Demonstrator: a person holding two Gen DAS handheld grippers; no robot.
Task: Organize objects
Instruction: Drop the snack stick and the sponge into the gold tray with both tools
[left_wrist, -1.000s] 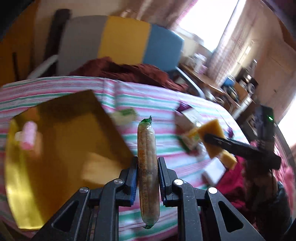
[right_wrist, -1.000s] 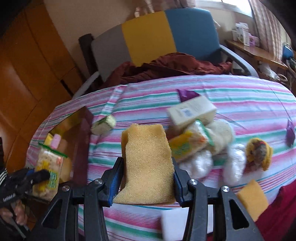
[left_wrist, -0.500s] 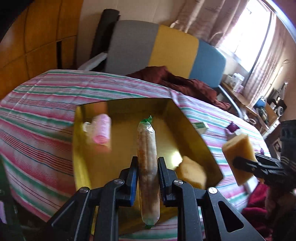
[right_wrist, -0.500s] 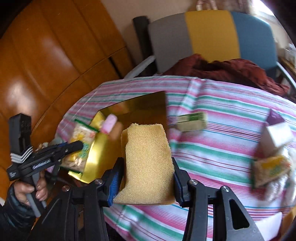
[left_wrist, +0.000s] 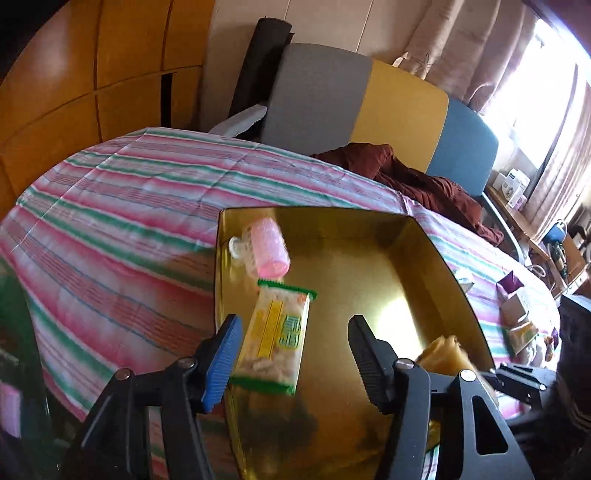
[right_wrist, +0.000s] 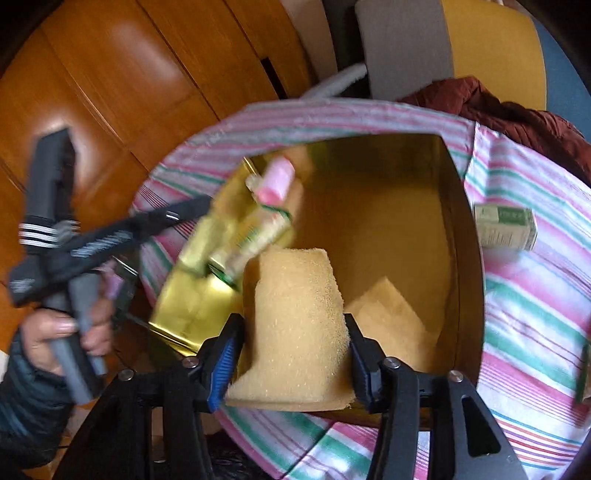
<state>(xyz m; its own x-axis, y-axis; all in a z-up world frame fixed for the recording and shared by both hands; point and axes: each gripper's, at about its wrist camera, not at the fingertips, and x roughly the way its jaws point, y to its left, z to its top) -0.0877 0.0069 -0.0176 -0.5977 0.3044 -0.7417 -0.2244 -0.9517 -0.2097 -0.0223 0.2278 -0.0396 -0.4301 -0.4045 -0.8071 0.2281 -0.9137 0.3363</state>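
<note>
A gold box (left_wrist: 373, 236) (right_wrist: 461, 258) stands on the striped table. My left gripper (left_wrist: 291, 354) is open over its near left side; a yellow snack packet (left_wrist: 275, 339) (right_wrist: 251, 236) lies loose between the fingers, falling into the box. A pink hair roller (left_wrist: 267, 251) (right_wrist: 275, 181) lies in the box's far left corner. My right gripper (right_wrist: 291, 350) is shut on a yellow sponge (right_wrist: 295, 325) over the box's near edge. Another sponge (right_wrist: 391, 317) lies inside the box.
A small green-white carton (right_wrist: 504, 227) lies on the cloth right of the box. More packets (left_wrist: 517, 317) lie further right. A grey-yellow-blue chair (left_wrist: 369, 103) with a brown garment (left_wrist: 417, 181) stands behind the table. Wooden cabinets (right_wrist: 110, 92) are to the left.
My left gripper has opened and released the snack packet, which drops into the box. My right gripper has carried the sponge left, over the box.
</note>
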